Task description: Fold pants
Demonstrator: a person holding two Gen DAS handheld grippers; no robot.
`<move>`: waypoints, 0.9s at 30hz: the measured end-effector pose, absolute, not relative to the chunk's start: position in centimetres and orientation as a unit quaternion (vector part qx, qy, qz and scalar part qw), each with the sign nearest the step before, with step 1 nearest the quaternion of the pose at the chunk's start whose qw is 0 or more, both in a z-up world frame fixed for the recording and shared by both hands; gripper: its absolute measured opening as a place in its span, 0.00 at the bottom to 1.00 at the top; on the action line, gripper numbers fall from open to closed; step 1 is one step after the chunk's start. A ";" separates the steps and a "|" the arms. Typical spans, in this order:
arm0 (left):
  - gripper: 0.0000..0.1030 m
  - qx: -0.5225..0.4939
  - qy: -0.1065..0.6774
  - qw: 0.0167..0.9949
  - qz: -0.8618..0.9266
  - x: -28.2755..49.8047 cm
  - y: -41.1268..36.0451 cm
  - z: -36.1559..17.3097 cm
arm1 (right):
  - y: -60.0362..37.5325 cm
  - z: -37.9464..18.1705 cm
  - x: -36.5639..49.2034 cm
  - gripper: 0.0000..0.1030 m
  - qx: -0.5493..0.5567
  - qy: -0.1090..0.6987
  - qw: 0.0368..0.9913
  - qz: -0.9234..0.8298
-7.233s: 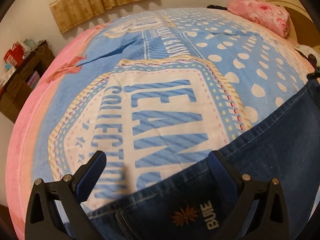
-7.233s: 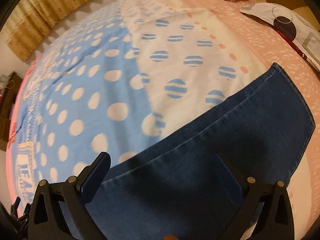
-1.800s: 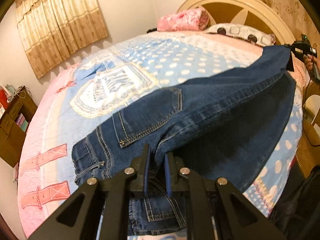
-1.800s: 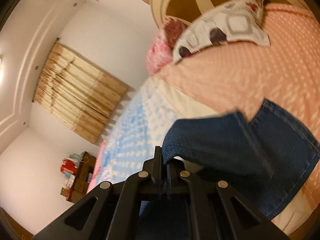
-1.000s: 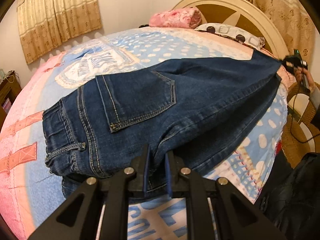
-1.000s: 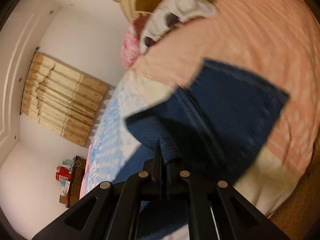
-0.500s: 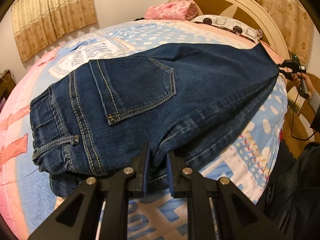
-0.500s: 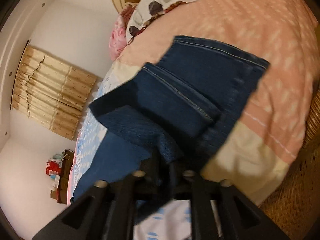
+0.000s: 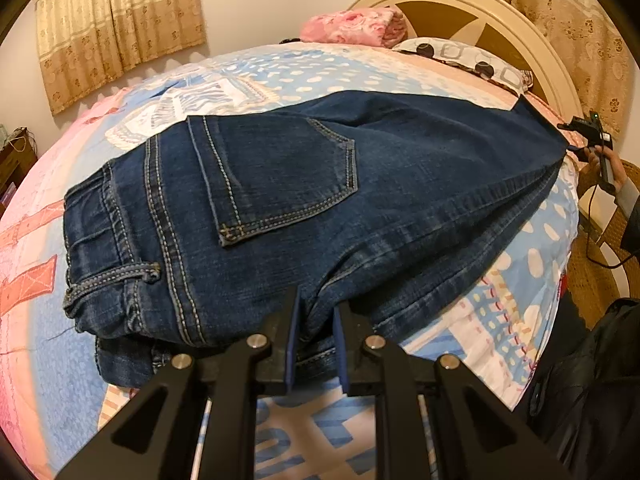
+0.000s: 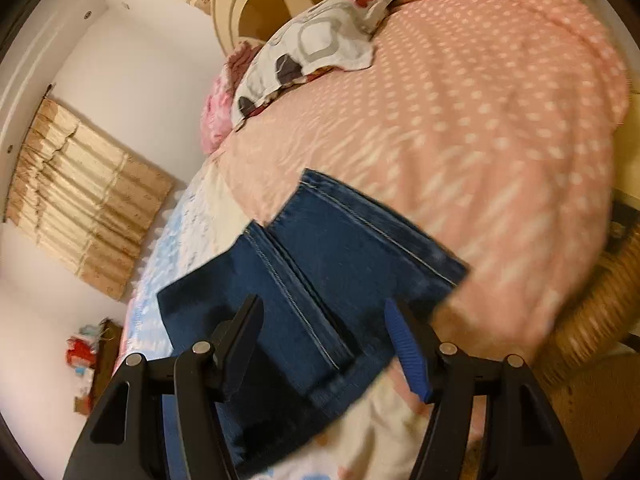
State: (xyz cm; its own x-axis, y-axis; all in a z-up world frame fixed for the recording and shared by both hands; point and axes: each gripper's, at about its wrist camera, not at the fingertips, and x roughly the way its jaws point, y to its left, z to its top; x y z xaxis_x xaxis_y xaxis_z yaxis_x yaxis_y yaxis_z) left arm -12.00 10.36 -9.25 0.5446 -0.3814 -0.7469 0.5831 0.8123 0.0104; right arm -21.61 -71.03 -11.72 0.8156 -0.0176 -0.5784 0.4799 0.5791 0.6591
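Dark blue jeans [image 9: 304, 192] lie on the bed, folded lengthwise so one leg lies over the other, back pocket up, waistband at the left. My left gripper [image 9: 316, 320] sits at the near edge by the seat seam, jaws slightly parted with a fold of denim between them. In the right wrist view the stacked leg hems [image 10: 340, 280] lie flat on the pink dotted cover. My right gripper [image 10: 324, 332] is open just above them, holding nothing. It also shows far right in the left wrist view [image 9: 588, 132].
The bed carries a blue, white and pink patterned cover [image 9: 520, 280]. A patterned pillow [image 10: 312, 44] and a pink folded blanket [image 9: 352, 28] lie by the headboard [image 9: 460, 8]. A wicker chair [image 10: 580, 344] stands by the bed's edge. Curtains [image 9: 120, 20] hang behind.
The upper leg has come down onto the lower one. My right gripper has opened and let go of the hems. My left gripper's jaws have loosened a little.
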 end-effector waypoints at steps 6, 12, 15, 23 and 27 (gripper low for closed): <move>0.19 0.130 0.391 0.869 -0.275 -11.8 10.2 -9.2 | -70.2 -12.7 -19.9 0.53 0.413 0.296 0.849 -0.142; 0.19 0.129 0.391 0.869 -0.275 -11.7 10.1 -9.2 | -68.4 -12.7 -19.0 0.39 0.372 0.341 0.854 -0.129; 0.19 0.129 0.390 0.869 -0.274 -11.7 10.0 -9.2 | -68.5 -13.0 -18.8 0.27 0.360 0.352 0.852 -0.140; 0.19 0.134 0.392 0.868 -0.273 -11.7 9.9 -9.2 | -68.4 -9.6 -18.6 0.11 0.280 0.333 0.880 -0.193; 0.19 0.139 0.393 0.868 -0.271 -11.7 9.7 -9.3 | -70.7 -7.0 -19.3 0.11 0.248 0.314 0.883 -0.245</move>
State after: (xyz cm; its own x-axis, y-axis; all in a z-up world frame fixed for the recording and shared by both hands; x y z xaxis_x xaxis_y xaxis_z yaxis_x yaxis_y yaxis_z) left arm -11.67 9.66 -9.26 0.5449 -0.3610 -0.7568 0.5793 0.8146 0.0285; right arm -19.32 -70.70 -6.96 0.6832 -0.2770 -0.6757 0.5880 0.7574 0.2840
